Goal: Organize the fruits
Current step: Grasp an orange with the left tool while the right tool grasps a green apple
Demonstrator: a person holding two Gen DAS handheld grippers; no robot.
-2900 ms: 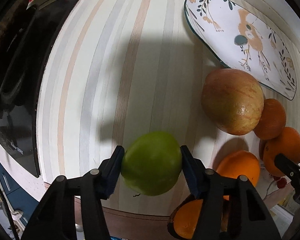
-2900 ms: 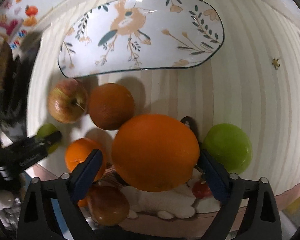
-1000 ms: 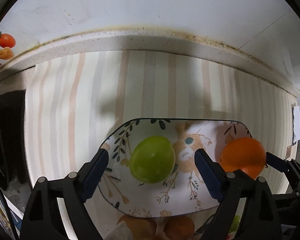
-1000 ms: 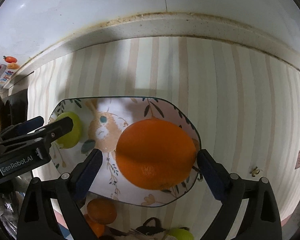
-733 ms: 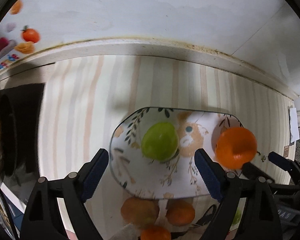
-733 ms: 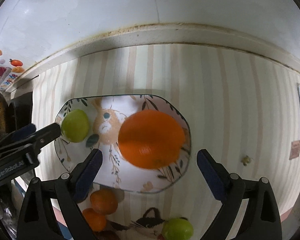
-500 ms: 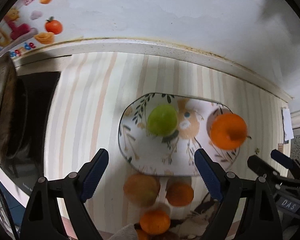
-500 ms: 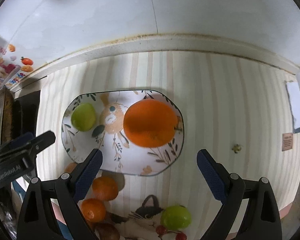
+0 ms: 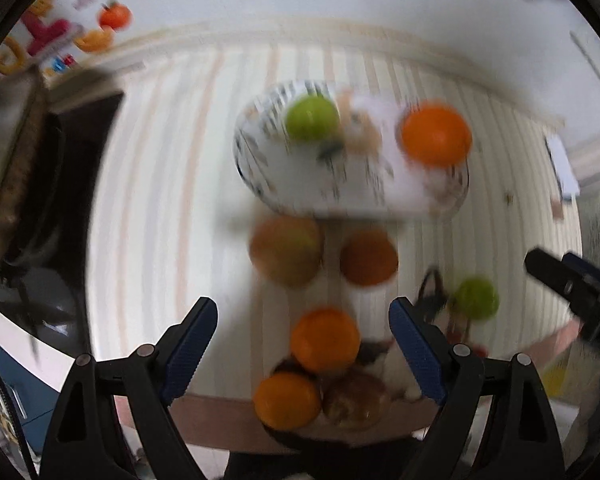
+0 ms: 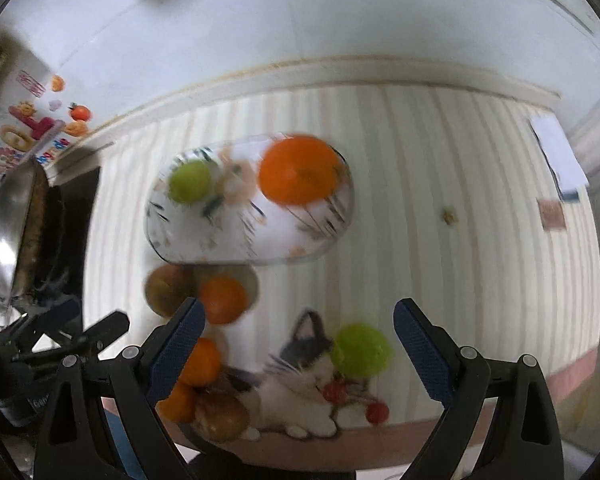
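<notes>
A floral plate (image 9: 332, 188) (image 10: 236, 236) lies on the striped mat and holds a green apple (image 9: 312, 118) (image 10: 190, 187) and a large orange (image 9: 436, 136) (image 10: 298, 170). In front of it lie a red-green apple (image 9: 286, 250) (image 10: 166, 290), a dark orange (image 9: 368, 258) (image 10: 222, 300), two more oranges (image 9: 324, 340) (image 9: 286, 400), a brown fruit (image 9: 352, 400) (image 10: 220, 416) and a second green apple (image 9: 476, 298) (image 10: 362, 350). My left gripper (image 9: 303, 348) and right gripper (image 10: 298, 348) are open, empty, and held above the near fruits. Both views are blurred.
A dark stove with a metal pan (image 9: 16, 168) (image 10: 16, 232) stands at the left. The white wall (image 9: 300, 8) runs along the back. The mat has a cat picture (image 10: 300, 376) near its front edge. A paper slip (image 10: 556, 160) lies at the right.
Both grippers let go of their fruit on the plate, opened, and pulled back and up; the plate now sits farther away and more loose fruits show in front.
</notes>
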